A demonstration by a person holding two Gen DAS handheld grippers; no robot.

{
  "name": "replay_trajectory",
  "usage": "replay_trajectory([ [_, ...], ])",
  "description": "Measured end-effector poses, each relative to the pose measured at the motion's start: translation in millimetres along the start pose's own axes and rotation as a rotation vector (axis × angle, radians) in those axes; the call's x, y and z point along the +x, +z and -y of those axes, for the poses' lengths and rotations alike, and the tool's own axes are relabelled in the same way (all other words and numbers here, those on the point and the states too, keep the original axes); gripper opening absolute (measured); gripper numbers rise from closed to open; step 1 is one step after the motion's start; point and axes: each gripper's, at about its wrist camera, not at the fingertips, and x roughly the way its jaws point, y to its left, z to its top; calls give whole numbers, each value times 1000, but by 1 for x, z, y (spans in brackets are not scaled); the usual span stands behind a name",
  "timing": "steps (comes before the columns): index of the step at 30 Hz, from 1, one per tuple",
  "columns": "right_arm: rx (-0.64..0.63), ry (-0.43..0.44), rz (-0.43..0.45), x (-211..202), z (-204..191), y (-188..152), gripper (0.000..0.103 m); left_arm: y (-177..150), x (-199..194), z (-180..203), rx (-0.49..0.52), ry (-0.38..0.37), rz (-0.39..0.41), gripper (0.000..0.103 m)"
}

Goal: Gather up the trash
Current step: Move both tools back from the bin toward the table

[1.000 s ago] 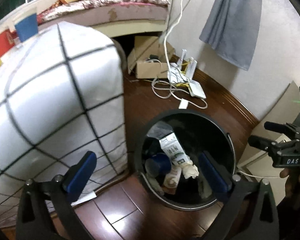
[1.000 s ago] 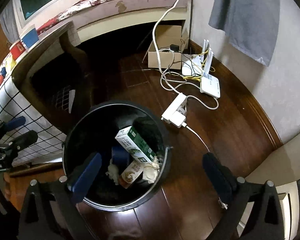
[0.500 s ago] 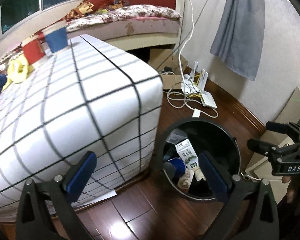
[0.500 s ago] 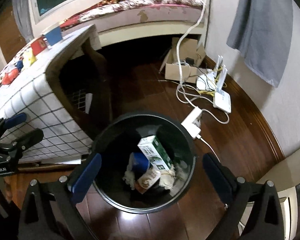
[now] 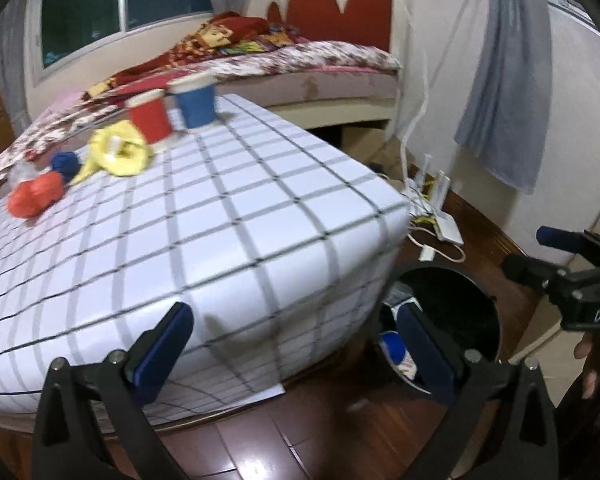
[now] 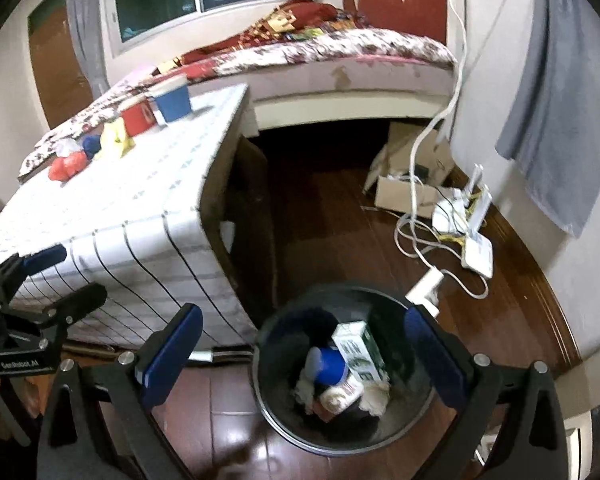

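We hold the left hand-held gripper (image 5: 296,344) and the right hand-held gripper (image 6: 304,344) wide and empty beside the worktop (image 5: 204,216), whose far end carries the trash: red cup (image 5: 150,120), blue cup (image 5: 194,104).

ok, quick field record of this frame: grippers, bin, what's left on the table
left gripper: open, empty, facing the table edge
right gripper: open, empty, above the trash bin
trash bin: black, on the wood floor beside the table
bin contents: green-and-white carton, blue cup, crumpled white paper
table: covered by a white grid cloth
on table: red cup, blue cup, yellow wrapper, orange wad, small blue wad
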Motion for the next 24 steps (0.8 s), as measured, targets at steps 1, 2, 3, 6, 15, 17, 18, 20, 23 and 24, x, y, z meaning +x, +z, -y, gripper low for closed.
replay_trajectory([
  [1,-6,13,9,1,-8,6,102,1,-4,-8,-10,15,7,102],
  [2,-11,21,15,2,-13,10,102,1,-6,-13,-16,26,13,102],
  [3,-22,33,22,3,-22,15,102,2,-10,-21,-22,45,21,102],
  [6,-62,64,39,6,-46,29,102,3,-19,-48,-44,89,37,102],
  [15,-245,139,80,25,-149,79,102,4,-38,-145,-158,230,71,102],
  [17,-250,157,62,32,-167,94,102,4,-40,-166,-194,251,76,101],
  [18,-250,175,70,35,-175,101,102,5,-40,-180,-218,262,78,101],
  [20,-258,188,92,40,-189,115,102,8,-39,-203,-247,288,80,98],
  [23,-271,190,120,50,-208,134,102,16,-35,-234,-289,296,84,92],
  [24,-272,193,123,53,-211,138,101,20,-31,-242,-295,302,83,91],
])
